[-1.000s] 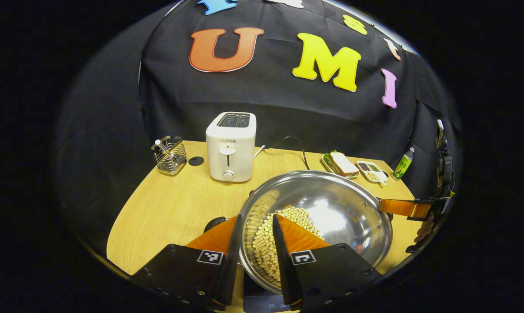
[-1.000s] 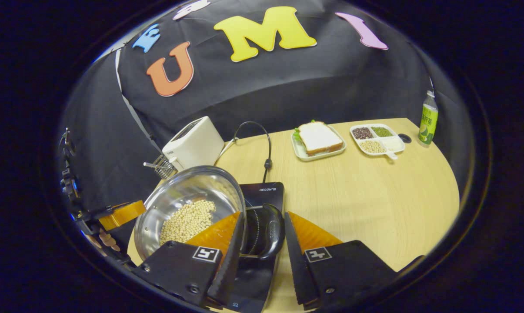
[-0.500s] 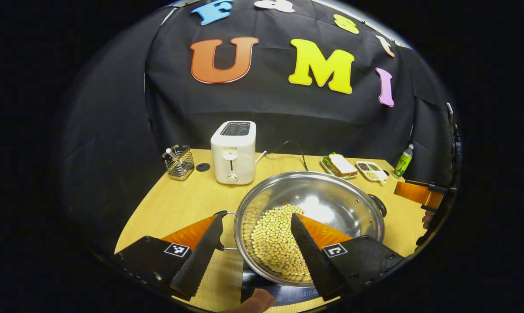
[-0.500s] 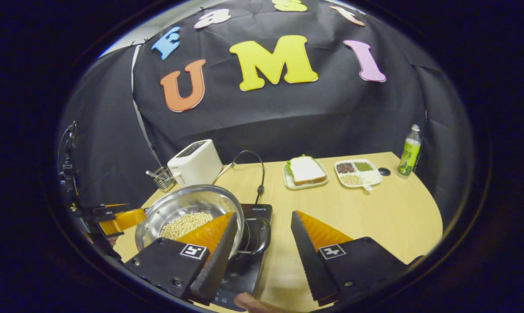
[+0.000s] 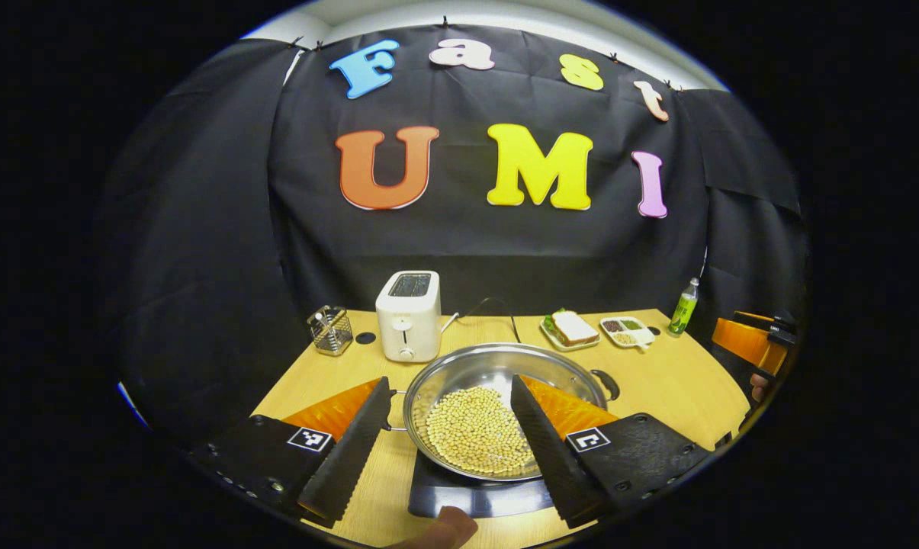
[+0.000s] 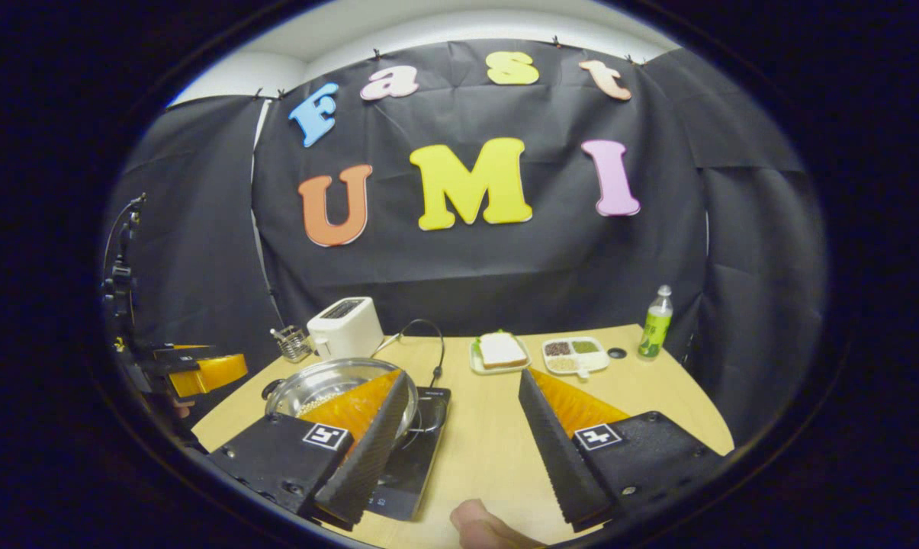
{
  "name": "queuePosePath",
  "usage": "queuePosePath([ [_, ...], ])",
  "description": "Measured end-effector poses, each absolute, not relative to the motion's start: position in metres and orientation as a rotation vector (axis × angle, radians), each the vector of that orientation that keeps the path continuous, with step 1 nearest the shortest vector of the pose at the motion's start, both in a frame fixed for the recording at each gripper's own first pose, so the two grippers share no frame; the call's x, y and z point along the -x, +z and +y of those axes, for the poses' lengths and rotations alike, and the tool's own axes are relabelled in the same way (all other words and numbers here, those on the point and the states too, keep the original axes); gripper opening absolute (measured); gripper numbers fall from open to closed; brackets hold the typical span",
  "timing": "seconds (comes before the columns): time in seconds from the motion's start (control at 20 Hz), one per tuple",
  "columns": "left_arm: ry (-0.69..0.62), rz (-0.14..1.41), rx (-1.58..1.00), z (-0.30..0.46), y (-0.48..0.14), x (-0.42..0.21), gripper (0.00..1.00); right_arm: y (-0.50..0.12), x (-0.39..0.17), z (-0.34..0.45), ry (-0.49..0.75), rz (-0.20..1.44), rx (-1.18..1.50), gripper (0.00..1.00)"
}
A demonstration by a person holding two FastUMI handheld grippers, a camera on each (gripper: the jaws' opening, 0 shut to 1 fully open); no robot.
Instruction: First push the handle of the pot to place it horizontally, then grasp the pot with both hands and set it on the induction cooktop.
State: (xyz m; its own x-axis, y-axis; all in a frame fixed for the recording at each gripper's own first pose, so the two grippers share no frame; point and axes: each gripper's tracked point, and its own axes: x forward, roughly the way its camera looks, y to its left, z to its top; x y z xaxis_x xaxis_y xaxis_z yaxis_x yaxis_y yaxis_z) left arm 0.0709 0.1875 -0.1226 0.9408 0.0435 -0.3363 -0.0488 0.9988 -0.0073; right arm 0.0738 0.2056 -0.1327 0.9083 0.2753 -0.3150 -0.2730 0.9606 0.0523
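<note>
While both hand-held grippers gape, pot (image 5: 505,396) sits on cooktop (image 5: 478,497), wooden table (image 6: 657,396).

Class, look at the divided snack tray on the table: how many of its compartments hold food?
3: in the tray, dark beans fill the back-left compartment, green ones the back-right, pale ones the front-left. The remaining section looks white; contents unclear.

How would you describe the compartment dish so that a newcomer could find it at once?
Start at the white toaster at the table's back edge and look right, past the sandwich plate. The next dish is it, before the green bottle: its compartments hold different beans.
</note>
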Motion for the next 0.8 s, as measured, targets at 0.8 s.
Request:
queuePosePath([
  [0.8,0.037,-0.033,0.013,0.125,0.004,0.070,0.95,-0.019,0.071,0.102,0.165,0.038,-0.013,0.96],
])
